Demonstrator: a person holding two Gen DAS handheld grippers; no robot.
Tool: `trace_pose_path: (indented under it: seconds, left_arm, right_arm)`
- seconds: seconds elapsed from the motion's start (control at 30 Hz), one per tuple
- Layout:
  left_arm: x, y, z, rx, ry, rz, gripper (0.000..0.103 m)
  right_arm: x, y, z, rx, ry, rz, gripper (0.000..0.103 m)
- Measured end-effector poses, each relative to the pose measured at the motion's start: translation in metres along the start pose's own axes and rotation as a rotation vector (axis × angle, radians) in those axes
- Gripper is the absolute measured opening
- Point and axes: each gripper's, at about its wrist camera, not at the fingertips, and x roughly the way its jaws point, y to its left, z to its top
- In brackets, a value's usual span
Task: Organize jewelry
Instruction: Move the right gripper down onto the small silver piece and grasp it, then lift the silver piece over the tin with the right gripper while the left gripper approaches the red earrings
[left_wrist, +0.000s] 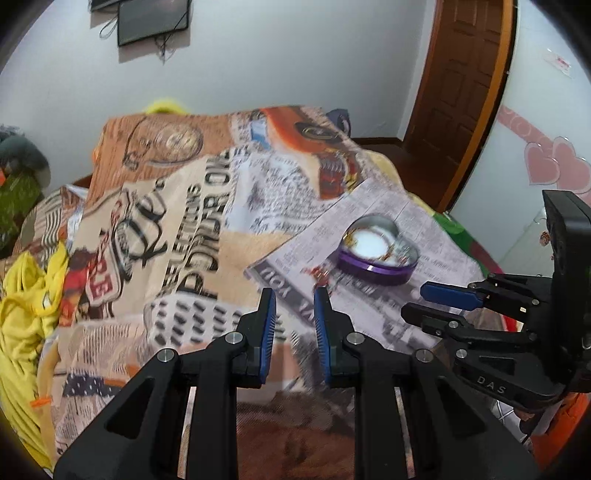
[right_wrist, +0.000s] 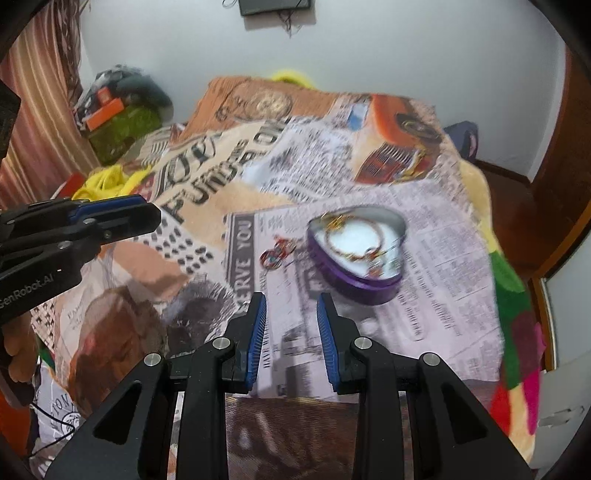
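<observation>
Both tools are hanging above the bed with nothing in them: the left gripper (left_wrist: 294, 295) is showing a moderate gap between its blue pads, and the right gripper (right_wrist: 290, 301) is showing much the same, jaws parted and empty. The purple heart-shaped tin (right_wrist: 356, 253) is sitting open on the newsprint-patterned blanket (right_wrist: 436, 295), and a beaded bracelet (right_wrist: 360, 240) is lying inside it, partly draped toward the rim. A small red and multicoloured piece of jewelry (right_wrist: 275, 254) is resting loose on the blanket just beside the tin, on its left as the right wrist camera is seeing it. That loose piece is looking like the next item to be boxed, in my judgement. The risks are lying in the soft blanket: pads pressing down could be pinching fabric along with the piece, or pushing it into a fold; a nudge against the light tin could be tipping it and spilling the bracelet. Both views are blurring, so the loose piece cannot be identified as ring, charm or earring, and the tin's far contents are hard to make out.
</observation>
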Motion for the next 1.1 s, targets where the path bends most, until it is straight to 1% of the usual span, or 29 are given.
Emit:
trace_pose_path:
  seconds: [0.17,0.23,0.4,0.63,0.7,0.73,0.77,0.8,0.97,1.1]
  left_arm:
    - [0.013,0.018,-0.013,-0.041,0.039,0.004,0.02]
    - [0.017,0.023,-0.018,-0.052,0.048,0.009,0.02]
    - [0.026,0.034,-0.026,-0.076,0.064,0.001,0.02]
    - [0.038,0.04,-0.03,-0.089,0.084,-0.012,0.02]
    - [0.041,0.04,-0.031,-0.092,0.084,-0.014,0.02]
    - [0.041,0.04,-0.031,-0.092,0.083,-0.016,0.02]
    - [0.041,0.04,-0.031,-0.092,0.083,-0.017,0.02]
    - [0.042,0.04,-0.031,-0.092,0.083,-0.018,0.02]
    - [0.042,0.038,-0.03,-0.092,0.088,-0.028,0.02]
    - [0.044,0.031,-0.025,-0.086,0.096,-0.051,0.02]
  right_arm:
    - [0.023,0.009,-0.004,-0.007,0.06,0.036,0.026]
    - [0.032,0.012,-0.006,-0.009,0.083,0.064,0.026]
    - [0.05,0.022,-0.008,-0.034,0.126,0.073,0.026]
    - [0.057,0.024,-0.006,-0.057,0.121,0.053,0.025]
    - [0.058,0.026,-0.006,-0.072,0.115,0.038,0.024]
    - [0.058,0.028,-0.007,-0.08,0.112,0.029,0.019]
    - [0.059,0.03,-0.007,-0.092,0.11,0.026,0.011]
    - [0.06,0.031,-0.007,-0.097,0.11,0.028,0.009]
    - [0.059,0.033,-0.008,-0.11,0.098,0.018,0.008]
    - [0.054,0.024,-0.008,-0.068,0.086,0.025,0.008]
